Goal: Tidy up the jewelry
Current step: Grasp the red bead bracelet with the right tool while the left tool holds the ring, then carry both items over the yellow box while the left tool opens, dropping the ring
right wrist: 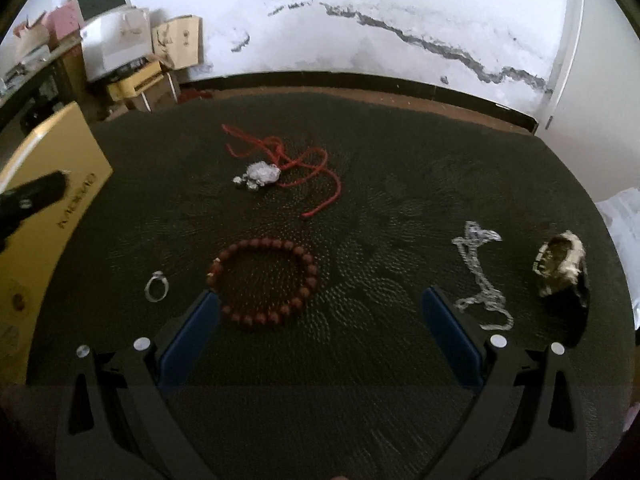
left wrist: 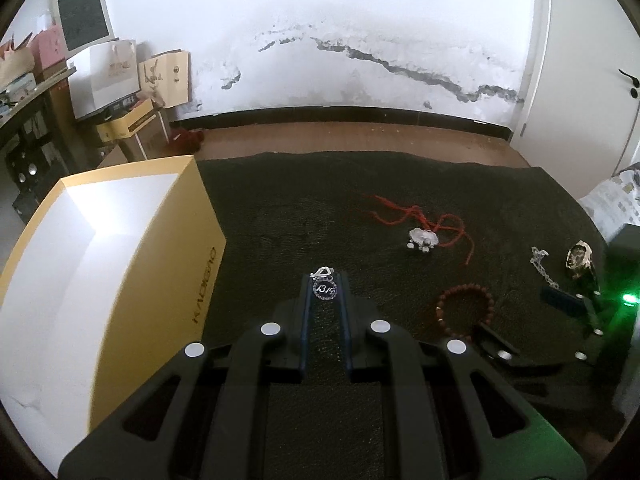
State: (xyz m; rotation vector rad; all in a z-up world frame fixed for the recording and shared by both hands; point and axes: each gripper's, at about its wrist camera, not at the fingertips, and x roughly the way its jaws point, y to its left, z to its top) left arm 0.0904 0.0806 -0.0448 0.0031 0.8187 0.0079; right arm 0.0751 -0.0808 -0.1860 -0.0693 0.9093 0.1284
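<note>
The left gripper (left wrist: pixel 325 286) is matte black plastic, with two long fingers (left wrist: pixel 305 320) lined in thin blue pads. Four round silver screws sit across its linkage arms, which have slotted cut-outs. The right gripper (right wrist: pixel 320 300) has the same black frame, broad blue pads (right wrist: pixel 448 332) and four silver screws. A green light glows on its body.

The yellow box (right wrist: pixel 60 184) is cut off at the left edge.
</note>
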